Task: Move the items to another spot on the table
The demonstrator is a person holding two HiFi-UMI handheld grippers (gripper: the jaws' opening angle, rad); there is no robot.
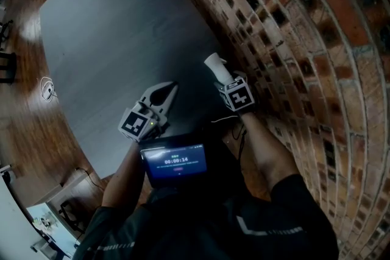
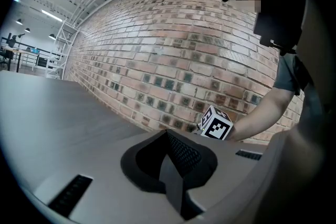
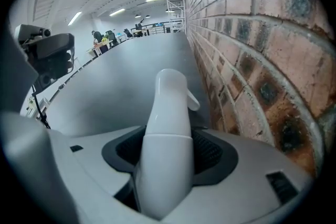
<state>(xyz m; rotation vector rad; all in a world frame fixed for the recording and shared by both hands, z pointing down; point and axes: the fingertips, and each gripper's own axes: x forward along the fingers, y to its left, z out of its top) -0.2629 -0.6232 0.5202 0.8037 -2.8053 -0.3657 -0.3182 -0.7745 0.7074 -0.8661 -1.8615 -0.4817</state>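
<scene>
A white bottle (image 1: 214, 64) with a rounded top and a small spout is clamped between the pads of my right gripper (image 1: 220, 79), over the dark grey table (image 1: 122, 21) close to the brick wall. In the right gripper view the white bottle (image 3: 168, 134) fills the gap between the jaws of the right gripper (image 3: 168, 160) and points out along the wall. My left gripper (image 1: 172, 88) hovers to its left over the table's near edge. In the left gripper view the left gripper (image 2: 176, 157) has its jaws together with nothing in them, and the right gripper's marker cube (image 2: 216, 124) shows beyond.
A brick wall (image 1: 292, 21) runs along the table's right side. A small screen (image 1: 175, 162) sits at the person's chest. Wooden floor with a cable (image 1: 47, 89) lies left of the table. Desks and people stand far off in the hall (image 3: 110, 36).
</scene>
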